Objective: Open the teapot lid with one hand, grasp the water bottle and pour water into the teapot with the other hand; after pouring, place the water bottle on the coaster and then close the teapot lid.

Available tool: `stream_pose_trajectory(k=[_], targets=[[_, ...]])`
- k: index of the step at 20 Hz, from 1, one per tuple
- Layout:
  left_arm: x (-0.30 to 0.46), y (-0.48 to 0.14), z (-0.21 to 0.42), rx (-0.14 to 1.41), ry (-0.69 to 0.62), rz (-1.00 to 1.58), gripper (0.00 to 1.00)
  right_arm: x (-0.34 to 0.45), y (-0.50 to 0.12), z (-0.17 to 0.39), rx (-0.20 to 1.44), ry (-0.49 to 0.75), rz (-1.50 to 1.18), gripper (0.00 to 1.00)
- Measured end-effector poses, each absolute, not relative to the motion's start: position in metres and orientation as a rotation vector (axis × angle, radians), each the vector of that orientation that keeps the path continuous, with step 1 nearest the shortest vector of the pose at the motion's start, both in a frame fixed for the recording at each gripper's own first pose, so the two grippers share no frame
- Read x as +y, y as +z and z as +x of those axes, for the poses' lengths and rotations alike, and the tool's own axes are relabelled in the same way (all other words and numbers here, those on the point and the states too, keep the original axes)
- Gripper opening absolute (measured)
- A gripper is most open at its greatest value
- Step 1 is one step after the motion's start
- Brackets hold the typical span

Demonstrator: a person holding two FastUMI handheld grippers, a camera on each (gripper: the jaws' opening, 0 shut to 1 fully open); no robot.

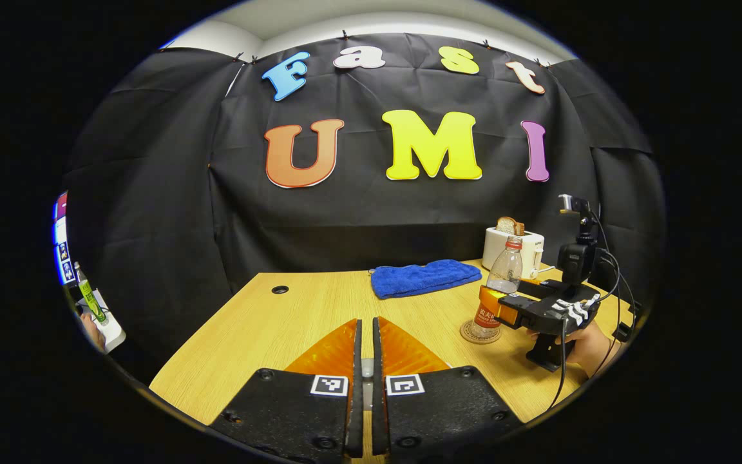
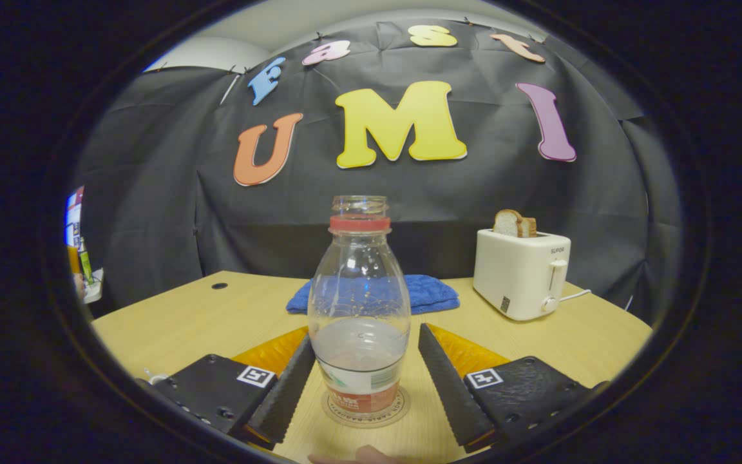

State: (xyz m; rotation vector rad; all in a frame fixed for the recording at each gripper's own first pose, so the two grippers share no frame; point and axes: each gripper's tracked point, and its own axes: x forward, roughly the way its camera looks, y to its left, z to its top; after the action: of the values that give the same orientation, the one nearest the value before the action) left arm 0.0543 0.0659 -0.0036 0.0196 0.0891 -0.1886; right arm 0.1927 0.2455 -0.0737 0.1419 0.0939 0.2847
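Right gripper view: we see uncapped water bottle (image 2: 359, 303) upright on coaster (image 2: 366, 408), part-full; our right gripper (image 2: 366, 361) fingers spread wide, left gripper (image 1: 364, 348) fingers nearly together.

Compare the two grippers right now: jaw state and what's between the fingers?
The left gripper has its fingers nearly closed, with nothing visible between them; the right gripper is open, fingers flanking the water bottle without pressing on it. The bottle stands upright on the coaster. Both grippers sit low over the wooden table.
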Motion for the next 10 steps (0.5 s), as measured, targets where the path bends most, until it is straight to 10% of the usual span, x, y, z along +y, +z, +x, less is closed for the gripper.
stream_pose_trajectory(k=[10], targets=[[0.046, -0.001, 0.052, 0.070, -0.188, 0.067, 0.08, 0.203, -0.061, 0.140, 0.056, 0.316, 0.162, 0.96]])
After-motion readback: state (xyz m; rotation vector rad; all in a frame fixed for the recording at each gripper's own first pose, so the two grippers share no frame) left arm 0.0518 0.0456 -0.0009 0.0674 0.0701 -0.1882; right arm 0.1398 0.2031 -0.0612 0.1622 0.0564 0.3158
